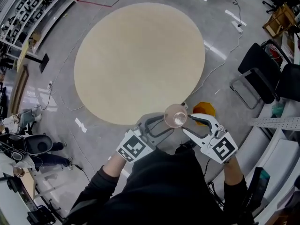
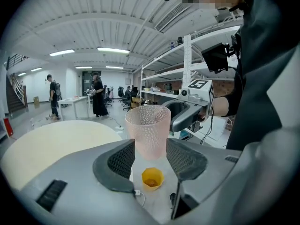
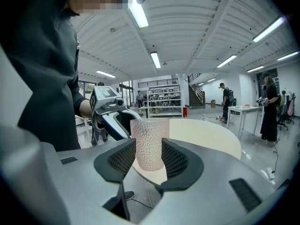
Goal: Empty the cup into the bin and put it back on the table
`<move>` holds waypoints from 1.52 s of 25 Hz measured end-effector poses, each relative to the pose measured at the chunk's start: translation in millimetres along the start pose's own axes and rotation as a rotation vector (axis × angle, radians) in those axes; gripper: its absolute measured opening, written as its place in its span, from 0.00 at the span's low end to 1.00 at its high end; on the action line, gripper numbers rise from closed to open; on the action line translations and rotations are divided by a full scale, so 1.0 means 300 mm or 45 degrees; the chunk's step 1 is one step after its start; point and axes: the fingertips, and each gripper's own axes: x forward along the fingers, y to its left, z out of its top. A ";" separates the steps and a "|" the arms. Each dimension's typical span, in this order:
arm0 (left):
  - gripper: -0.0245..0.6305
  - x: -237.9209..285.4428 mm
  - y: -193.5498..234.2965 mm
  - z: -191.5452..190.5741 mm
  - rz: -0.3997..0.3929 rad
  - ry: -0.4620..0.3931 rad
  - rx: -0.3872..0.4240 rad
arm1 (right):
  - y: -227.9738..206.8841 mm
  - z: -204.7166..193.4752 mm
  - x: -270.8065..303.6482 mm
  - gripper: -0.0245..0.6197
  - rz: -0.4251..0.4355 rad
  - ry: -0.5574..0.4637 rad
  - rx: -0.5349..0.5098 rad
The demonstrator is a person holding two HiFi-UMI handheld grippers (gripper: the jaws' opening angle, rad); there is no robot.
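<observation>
Cup (image 1: 176, 116) upright, apparently empty, near orange bin (image 1: 204, 108).

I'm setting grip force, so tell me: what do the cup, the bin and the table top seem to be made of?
The cup looks like clear, pink-tinted plastic, possibly glass: the wall is see-through and dimpled. The bin is probably orange plastic, with smooth, faceted, matte sides. The table has a pale beige matte top, laminate or wood, with no grain visible.
</observation>
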 end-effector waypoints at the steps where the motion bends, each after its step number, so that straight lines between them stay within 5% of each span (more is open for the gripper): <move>1: 0.38 -0.029 0.028 -0.014 0.001 -0.006 0.002 | 0.010 0.006 0.042 0.32 -0.007 0.016 -0.002; 10: 0.38 -0.336 0.276 -0.244 -0.004 0.018 0.035 | 0.141 0.038 0.474 0.32 -0.051 0.164 0.012; 19: 0.38 -0.538 0.515 -0.503 0.039 0.173 0.125 | 0.208 -0.025 0.881 0.32 -0.043 0.325 0.008; 31: 0.38 -0.475 0.710 -0.762 0.217 0.385 0.011 | 0.118 -0.215 1.131 0.32 0.071 0.522 -0.082; 38: 0.38 -0.406 0.789 -0.808 0.268 0.446 -0.044 | 0.032 -0.271 1.186 0.32 0.111 0.547 -0.060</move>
